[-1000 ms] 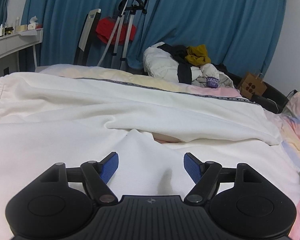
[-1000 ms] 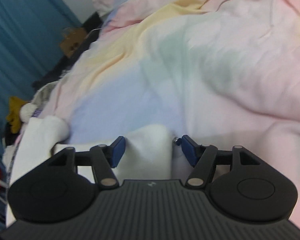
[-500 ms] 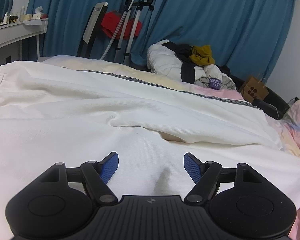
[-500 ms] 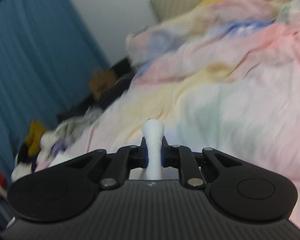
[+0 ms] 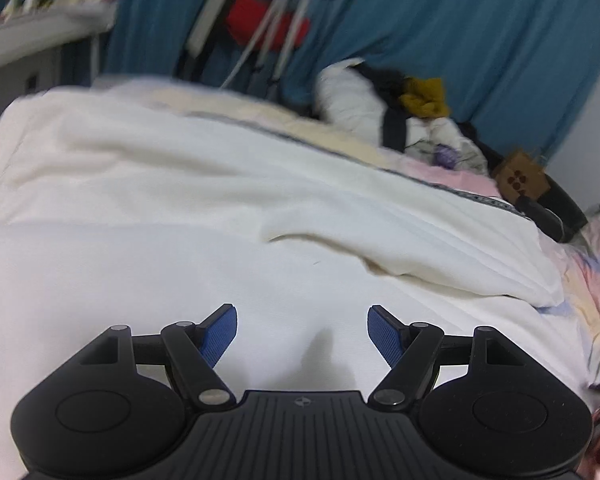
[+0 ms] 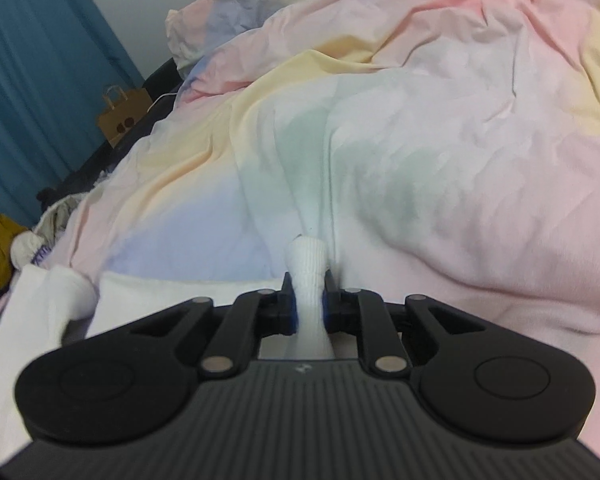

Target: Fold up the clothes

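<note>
Staying clamped on white garment (image 6: 307, 264), R tool (image 6: 307, 300), L tool (image 5: 302, 332) still apart, unmoved.

Bed with rumpled pastel rainbow sheet (image 6: 440, 152) in pink, yellow, blue and green. Directly on it: spread white ribbed-knit garment (image 5: 180, 208) (image 6: 172, 288), covering the sheet's near end, creased across the middle.
</note>
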### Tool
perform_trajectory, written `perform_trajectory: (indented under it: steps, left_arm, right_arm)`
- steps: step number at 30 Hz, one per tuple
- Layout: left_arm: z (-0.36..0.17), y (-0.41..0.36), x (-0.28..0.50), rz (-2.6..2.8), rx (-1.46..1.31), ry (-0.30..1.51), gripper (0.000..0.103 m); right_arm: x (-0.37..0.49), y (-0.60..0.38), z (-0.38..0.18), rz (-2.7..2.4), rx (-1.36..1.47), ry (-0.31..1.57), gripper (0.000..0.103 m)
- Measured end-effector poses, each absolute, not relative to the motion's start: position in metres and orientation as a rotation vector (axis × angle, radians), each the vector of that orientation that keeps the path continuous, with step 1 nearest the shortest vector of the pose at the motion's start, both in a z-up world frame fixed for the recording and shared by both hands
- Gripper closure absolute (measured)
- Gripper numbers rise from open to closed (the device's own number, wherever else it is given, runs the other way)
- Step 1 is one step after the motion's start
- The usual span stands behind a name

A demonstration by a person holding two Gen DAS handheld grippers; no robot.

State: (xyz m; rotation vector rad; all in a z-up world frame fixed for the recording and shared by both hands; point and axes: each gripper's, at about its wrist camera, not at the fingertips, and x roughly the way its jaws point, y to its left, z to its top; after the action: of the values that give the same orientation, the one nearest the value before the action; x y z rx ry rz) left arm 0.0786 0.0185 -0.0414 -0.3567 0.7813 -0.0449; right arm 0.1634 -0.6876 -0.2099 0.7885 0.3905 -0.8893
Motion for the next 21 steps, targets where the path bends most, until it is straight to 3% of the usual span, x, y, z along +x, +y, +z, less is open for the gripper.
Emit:
perform_trajectory:
  steps: [9,13,21]
  left_arm:
    - [-0.007,0.13,0.026,0.198,-0.706,1.019,0.027]
    - [-0.014,0.173,-0.002,0.337,-0.92,1.117,0.027]
    - [-0.054,0.194,-0.003,0.5,-1.014,1.192,0.025]
  right_arm:
    - [0.161,-0.683,-0.206,-0.895,0.789,0.394,0.089]
    - [0.16,-0.685,-0.206,-0.893,0.799,0.395,0.088]
    - [0.158,-0.684,-0.202,-0.895,0.797,0.391,0.088]
